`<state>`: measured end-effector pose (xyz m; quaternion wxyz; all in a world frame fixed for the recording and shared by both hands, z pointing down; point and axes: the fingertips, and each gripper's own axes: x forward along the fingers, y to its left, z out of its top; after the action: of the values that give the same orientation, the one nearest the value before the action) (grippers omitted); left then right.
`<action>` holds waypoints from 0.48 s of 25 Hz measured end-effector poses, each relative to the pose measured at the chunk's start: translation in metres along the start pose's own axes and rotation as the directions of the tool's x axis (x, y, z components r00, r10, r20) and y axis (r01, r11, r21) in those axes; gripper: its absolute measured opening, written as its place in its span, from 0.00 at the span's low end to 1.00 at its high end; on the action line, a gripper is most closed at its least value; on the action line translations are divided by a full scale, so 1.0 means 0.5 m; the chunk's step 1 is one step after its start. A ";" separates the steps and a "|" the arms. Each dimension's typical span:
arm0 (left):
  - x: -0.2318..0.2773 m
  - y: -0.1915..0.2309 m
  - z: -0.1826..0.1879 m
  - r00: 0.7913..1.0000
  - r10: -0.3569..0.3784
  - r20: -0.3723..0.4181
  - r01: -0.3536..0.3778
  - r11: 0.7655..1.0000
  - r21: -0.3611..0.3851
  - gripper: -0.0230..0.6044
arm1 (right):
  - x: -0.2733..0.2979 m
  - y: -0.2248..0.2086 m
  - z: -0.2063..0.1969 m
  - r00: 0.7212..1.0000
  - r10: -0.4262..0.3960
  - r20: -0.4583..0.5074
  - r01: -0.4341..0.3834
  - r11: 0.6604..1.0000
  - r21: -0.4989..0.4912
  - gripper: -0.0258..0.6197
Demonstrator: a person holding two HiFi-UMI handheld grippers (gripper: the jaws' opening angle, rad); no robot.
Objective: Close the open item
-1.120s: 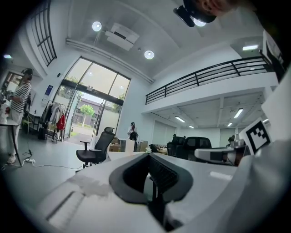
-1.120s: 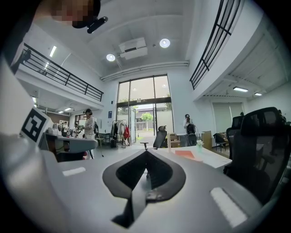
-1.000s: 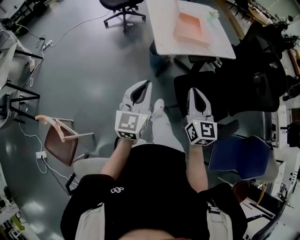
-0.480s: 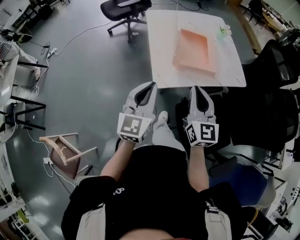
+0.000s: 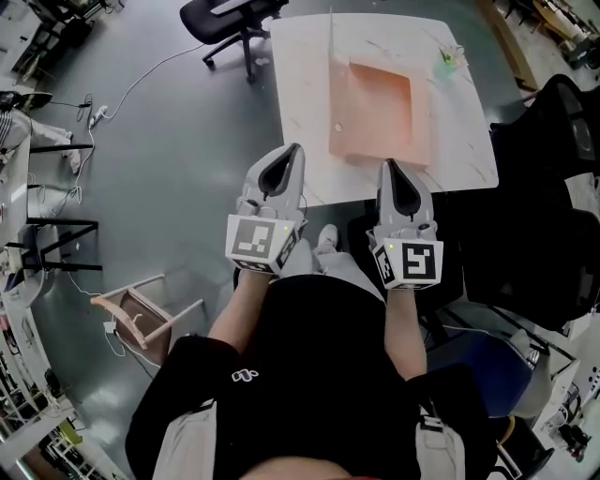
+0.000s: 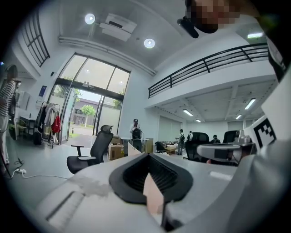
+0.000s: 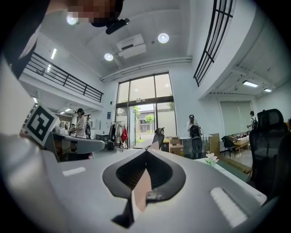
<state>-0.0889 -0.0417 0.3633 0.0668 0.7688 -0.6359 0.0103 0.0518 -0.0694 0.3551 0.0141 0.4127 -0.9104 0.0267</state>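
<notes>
Two pairs of jaws, on our left gripper and right gripper, sit pressed together and empty at mid-frame, short of the white surface at upper centre where the orange box lies open, so we judge the closing wholly undone.

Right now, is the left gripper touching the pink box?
Apart. The head view shows bare white table between the left gripper and the pink box.

The box lies on the table, office chair left of it.
</notes>
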 end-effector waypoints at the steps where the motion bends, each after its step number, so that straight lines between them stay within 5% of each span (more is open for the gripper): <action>1: 0.010 0.002 -0.005 1.000 -0.003 -0.008 0.003 1.000 -0.005 0.02 | 0.010 -0.005 0.002 1.000 0.000 -0.001 0.000 1.000 -0.002 0.04; 12: 0.099 0.046 0.011 0.999 -0.046 -0.027 0.046 0.999 -0.008 0.02 | 0.116 0.021 -0.003 0.995 0.060 -0.078 -0.063 0.997 -0.039 0.12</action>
<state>-0.1025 -0.0951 0.3649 0.0785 0.7827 -0.6172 0.0166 0.0055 -0.1060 0.3590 0.0567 0.3829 -0.9217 0.0243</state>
